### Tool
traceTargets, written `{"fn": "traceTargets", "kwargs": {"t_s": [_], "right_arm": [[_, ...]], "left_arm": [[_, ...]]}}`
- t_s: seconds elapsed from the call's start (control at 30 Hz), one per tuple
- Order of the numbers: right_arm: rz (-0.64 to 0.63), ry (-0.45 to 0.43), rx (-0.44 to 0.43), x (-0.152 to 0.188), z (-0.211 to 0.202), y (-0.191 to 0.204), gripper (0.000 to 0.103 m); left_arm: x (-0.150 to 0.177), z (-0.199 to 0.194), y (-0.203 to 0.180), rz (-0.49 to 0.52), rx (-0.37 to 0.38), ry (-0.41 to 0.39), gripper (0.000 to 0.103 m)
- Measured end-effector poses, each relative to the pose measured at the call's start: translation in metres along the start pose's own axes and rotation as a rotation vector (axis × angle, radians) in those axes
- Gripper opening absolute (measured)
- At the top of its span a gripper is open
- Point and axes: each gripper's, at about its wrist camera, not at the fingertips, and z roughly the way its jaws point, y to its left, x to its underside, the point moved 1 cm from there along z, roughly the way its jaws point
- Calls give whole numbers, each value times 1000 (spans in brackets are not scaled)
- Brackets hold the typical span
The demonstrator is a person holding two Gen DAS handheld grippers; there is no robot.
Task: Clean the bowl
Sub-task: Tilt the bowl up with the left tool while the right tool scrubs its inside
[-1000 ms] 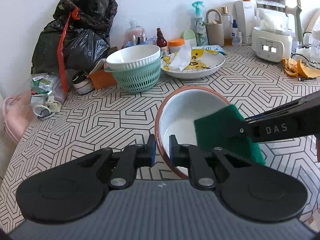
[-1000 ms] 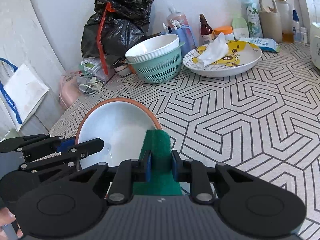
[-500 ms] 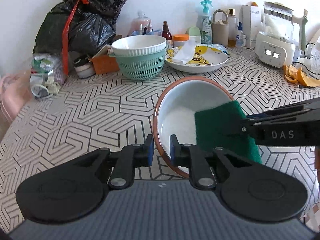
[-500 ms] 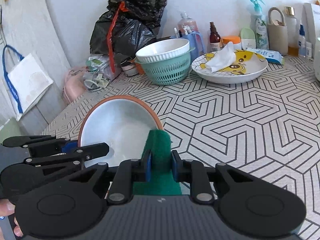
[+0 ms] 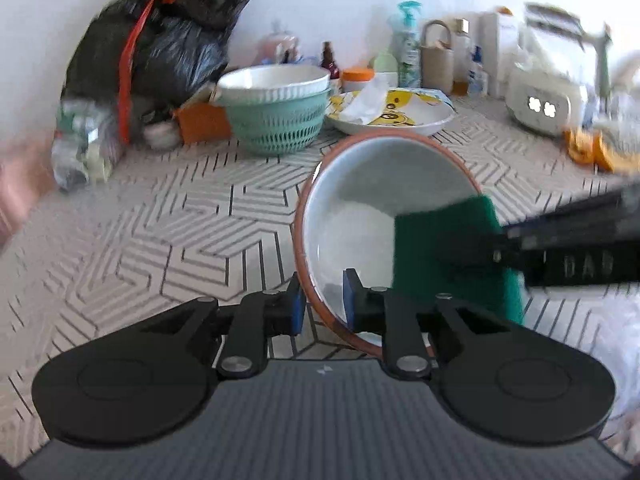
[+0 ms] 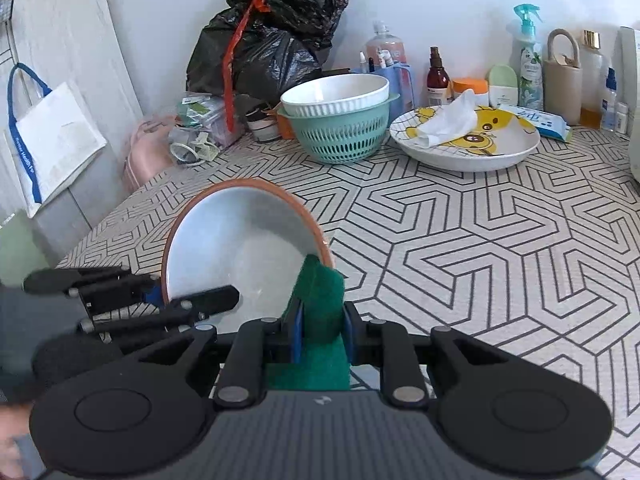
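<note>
While the left gripper (image 5: 323, 297) pinches the tilted bowl (image 5: 360, 216) by its rim above the table (image 5: 160, 232), the scouring pad (image 5: 448, 252) sits inside. Seen from the right, the right gripper (image 6: 322, 334) clamps the pad (mid-scrub, I'd say); next, sweep around the wall.

Blurred letters "DAS" stand on the right claw (image 5: 516, 256).

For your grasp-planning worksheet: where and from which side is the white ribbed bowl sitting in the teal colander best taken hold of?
Grip the white ribbed bowl at its rim, coming from above on the open front side, one finger inside the wall and one outside. It sits nested in the teal colander, which likely covers its lower body, so only the rim band stands clear. The black bag crowds the back left.
</note>
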Motion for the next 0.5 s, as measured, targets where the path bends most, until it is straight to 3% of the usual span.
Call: {"fn": "traceTargets", "kwargs": {"t_s": [0.23, 0.5], "right_arm": [[48, 40, -17, -15, 1, -14, 20], [-49, 12, 59, -33, 4, 4, 20]], "left_arm": [[0, -1, -8, 58, 15, -21, 19], [-2, 3, -13, 75, 18, -10, 20]]}}
